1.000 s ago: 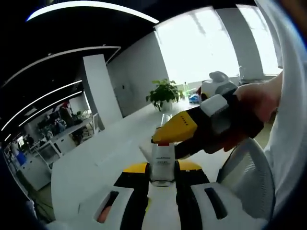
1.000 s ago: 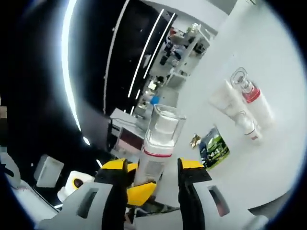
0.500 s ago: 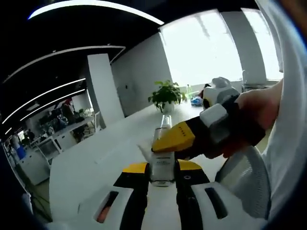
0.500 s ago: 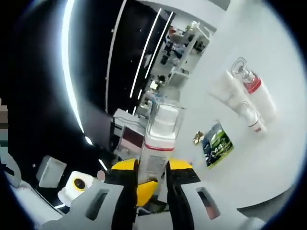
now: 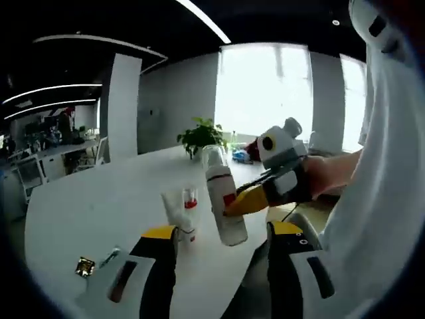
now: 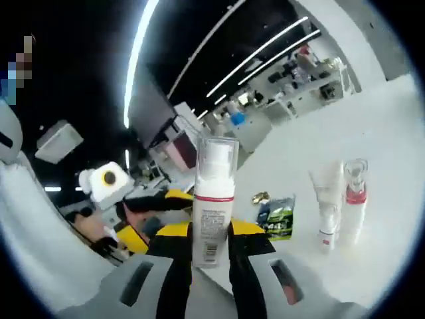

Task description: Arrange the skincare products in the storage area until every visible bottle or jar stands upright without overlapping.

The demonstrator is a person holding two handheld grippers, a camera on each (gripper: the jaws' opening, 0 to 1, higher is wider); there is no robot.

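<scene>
Two grippers in play. My right gripper (image 6: 210, 234) is clenched on the white pump bottle (image 6: 213, 199), its jaws pressed against the lower body, clear cap and red band up top; the bottle is lifted off the white table (image 6: 385, 133). In the left gripper view that same bottle (image 5: 223, 199) hangs tilted in the air, the right gripper (image 5: 279, 183) gripping it from the right. My left gripper (image 5: 216, 249) is released, jaws spread wide and touching nothing. On the table stand a white tube (image 6: 325, 203) and, just beside it, a red-banded bottle with clear cap (image 6: 354, 199). Near them lies a green sachet (image 6: 275, 217) and a small gold item (image 6: 259, 197), possibly a wrapped sample; too small to tell.
</scene>
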